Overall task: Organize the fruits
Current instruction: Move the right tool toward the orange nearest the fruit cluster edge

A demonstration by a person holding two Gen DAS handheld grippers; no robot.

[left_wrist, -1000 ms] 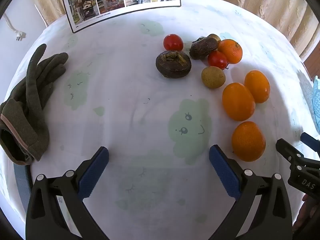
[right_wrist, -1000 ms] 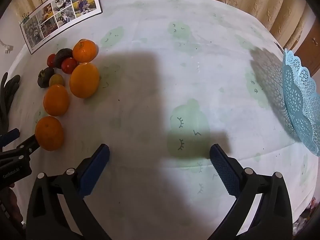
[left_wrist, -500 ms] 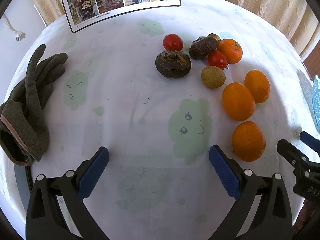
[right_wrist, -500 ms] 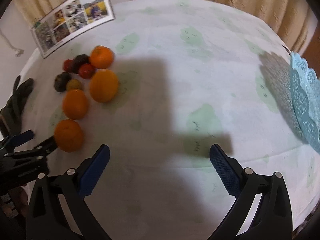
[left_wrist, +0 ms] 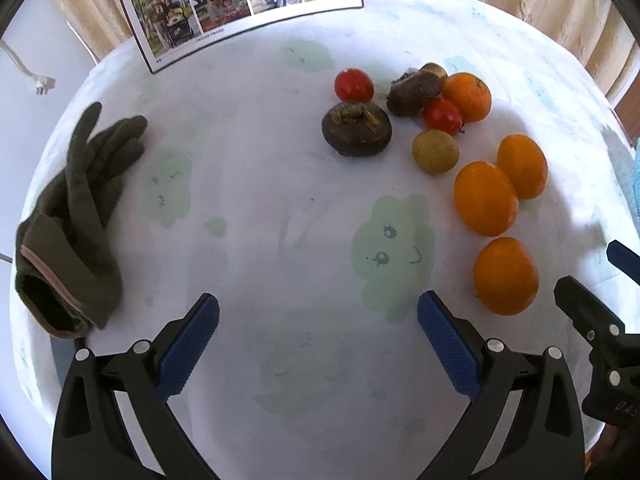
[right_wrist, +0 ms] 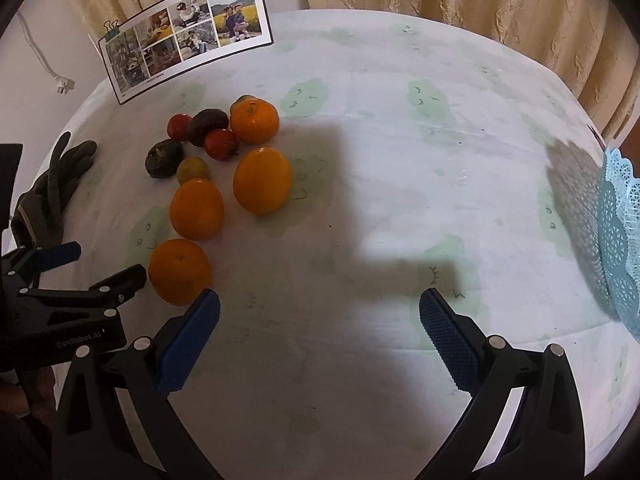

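Observation:
Several fruits lie grouped on the round table. The nearest orange (left_wrist: 505, 276) also shows in the right wrist view (right_wrist: 179, 271). Behind it lie more oranges (left_wrist: 485, 198), two red tomatoes (left_wrist: 353, 85), dark brown fruits (left_wrist: 356, 129) and a small yellow-green fruit (left_wrist: 435, 151). My left gripper (left_wrist: 318, 344) is open and empty, left of the nearest orange. My right gripper (right_wrist: 319, 340) is open and empty, with the nearest orange just beyond its left finger. A blue lace basket (right_wrist: 620, 236) stands at the table's right edge.
A dark green glove (left_wrist: 76, 224) lies at the table's left edge. A photo card (left_wrist: 240, 4) stands at the back. Curtains hang behind the table. The tablecloth (right_wrist: 400, 160) is white with green prints.
My right gripper has swung left toward the fruits, which now sit nearer the middle of its view; the nearest orange is close to its left finger. My left gripper has barely moved.

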